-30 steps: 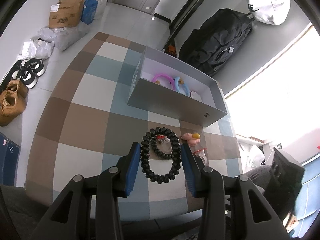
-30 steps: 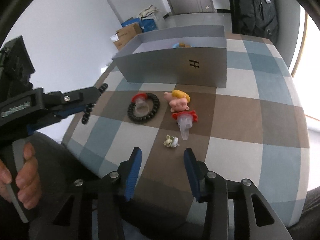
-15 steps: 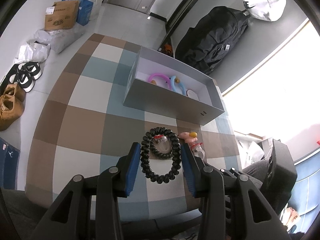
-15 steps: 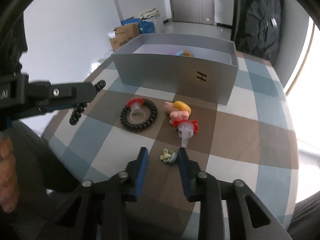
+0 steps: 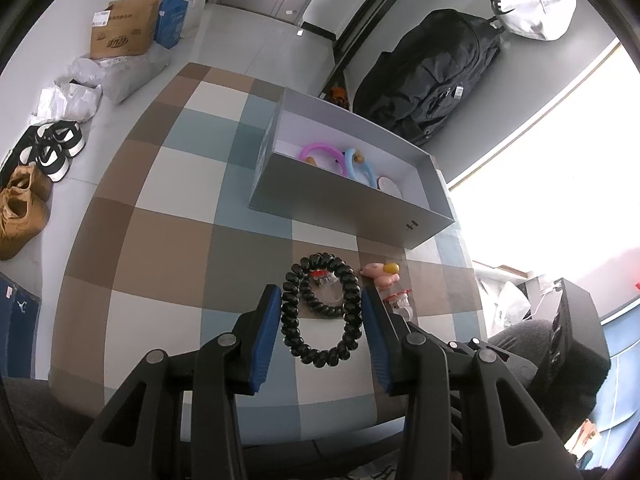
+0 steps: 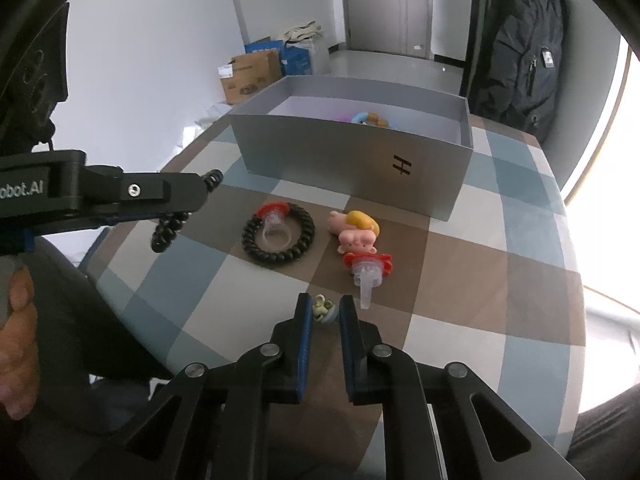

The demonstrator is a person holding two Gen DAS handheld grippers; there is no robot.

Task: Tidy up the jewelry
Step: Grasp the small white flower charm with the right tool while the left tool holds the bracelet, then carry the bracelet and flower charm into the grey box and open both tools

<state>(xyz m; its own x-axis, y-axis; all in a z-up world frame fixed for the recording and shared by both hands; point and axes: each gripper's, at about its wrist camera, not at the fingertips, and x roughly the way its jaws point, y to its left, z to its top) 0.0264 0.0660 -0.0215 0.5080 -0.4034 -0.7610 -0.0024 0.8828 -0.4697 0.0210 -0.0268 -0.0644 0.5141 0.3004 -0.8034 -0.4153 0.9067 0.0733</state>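
Observation:
My left gripper (image 5: 321,300) is shut on a black spiral coil ring (image 5: 294,332), held above the checked table (image 5: 168,236). The same ring (image 6: 166,232) hangs from that gripper at the left of the right wrist view. A second black coil ring (image 6: 279,234) lies on the cloth around a red-topped clear piece. My right gripper (image 6: 325,300) is down at the table's near edge. Its jaws are closing, and the pads press both sides of a small green-and-blue charm (image 6: 324,309). The grey open box (image 6: 340,160) stands behind, holding pink (image 5: 320,150) and blue (image 5: 356,164) rings.
A pink pig figure (image 6: 358,232) and a red-topped clear nipple piece (image 6: 366,272) lie right of the coil ring. A person's hand (image 6: 16,340) grips the left tool. On the floor are shoes (image 5: 24,208) and cardboard boxes (image 5: 120,32). A black backpack (image 5: 432,88) leans behind the box.
The right gripper's jaws have narrowed from wide open to pinching the small charm, and it has tilted slightly closer. The left gripper still holds its coil ring in place.

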